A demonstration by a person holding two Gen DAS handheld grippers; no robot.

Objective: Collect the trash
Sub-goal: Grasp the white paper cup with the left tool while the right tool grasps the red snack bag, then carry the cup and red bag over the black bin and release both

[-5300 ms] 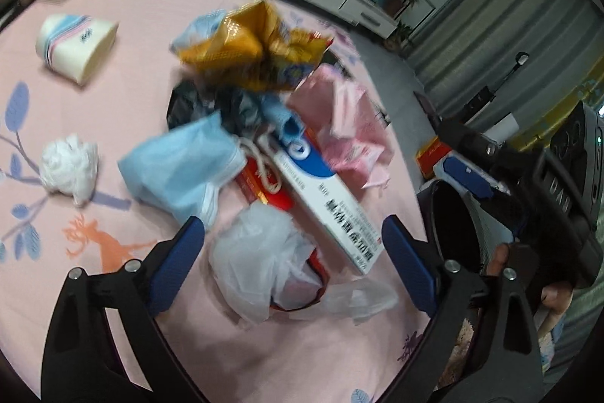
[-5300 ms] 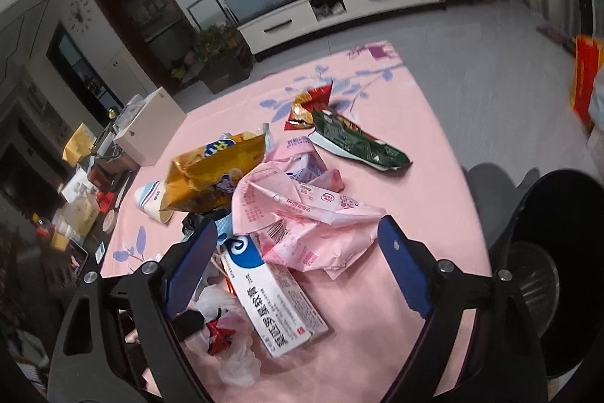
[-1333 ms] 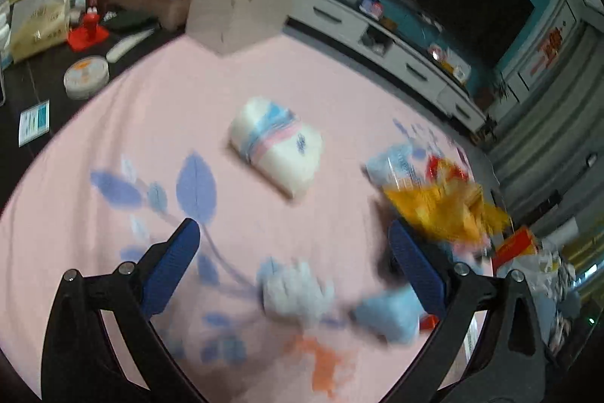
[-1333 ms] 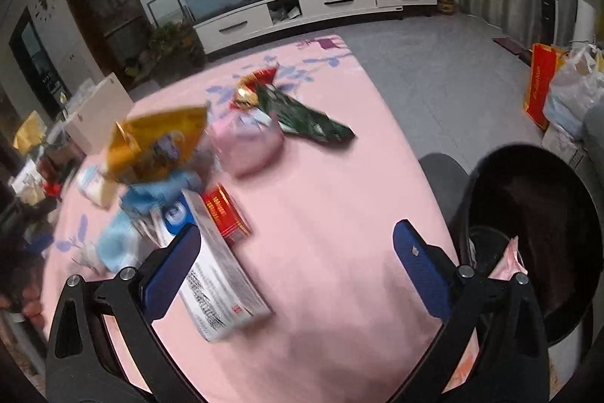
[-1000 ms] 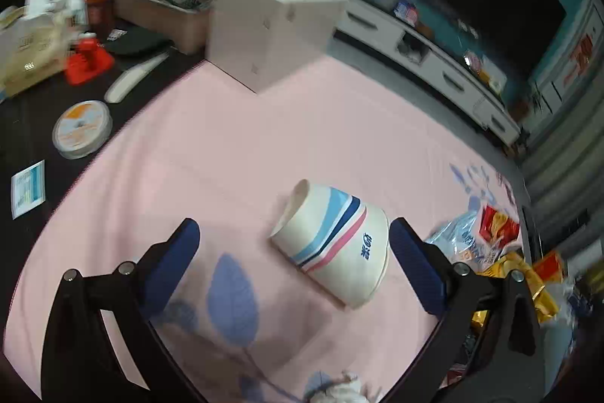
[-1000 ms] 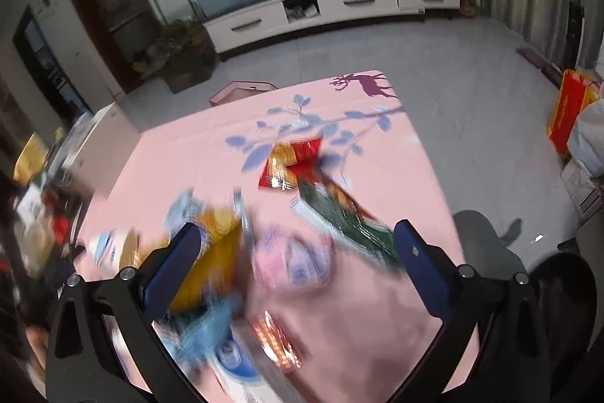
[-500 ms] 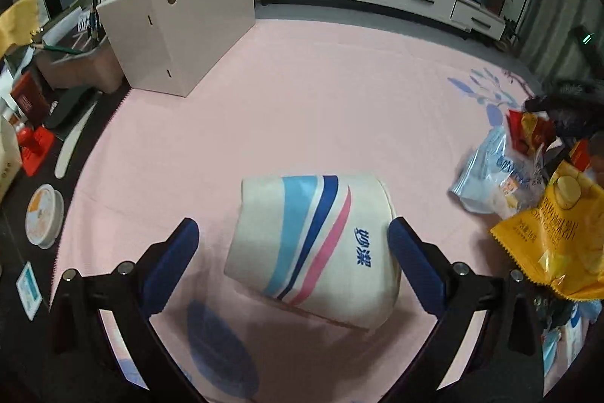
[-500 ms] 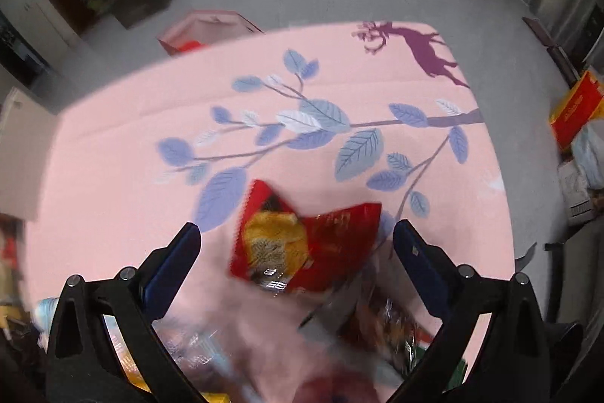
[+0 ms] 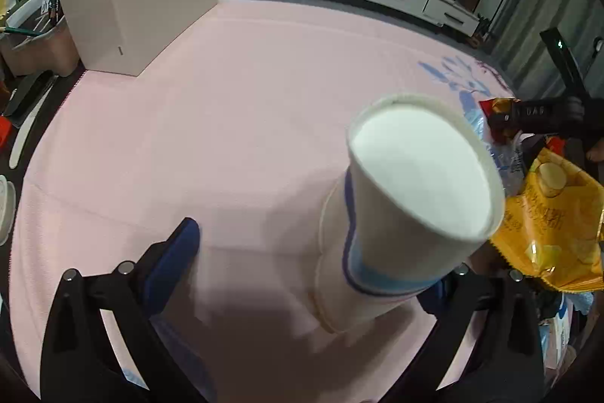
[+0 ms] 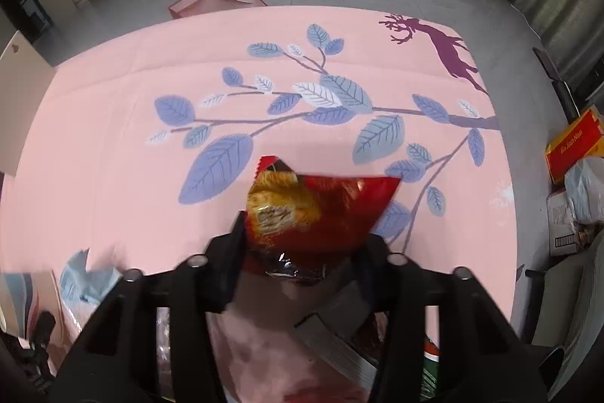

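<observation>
Left gripper [image 9: 302, 270] closing, cup [image 9: 407, 214] between jaws against its right finger, tipped sideways. Right gripper [image 10: 302, 252] closing on wrapper [image 10: 313, 210], pads touching.

Little is reading clearly here. In the right wrist view, a red carton [image 10: 575, 141] standing on the floor beyond the pink tablecloth [image 10: 113, 157] is showing yellow lettering that appears to read "Jin Jian Nan". The printing on the red snack packet [image 10: 317, 210] and, in the left wrist view, on the yellow chip bag [image 9: 555, 221] is staying too blurred to make out.
</observation>
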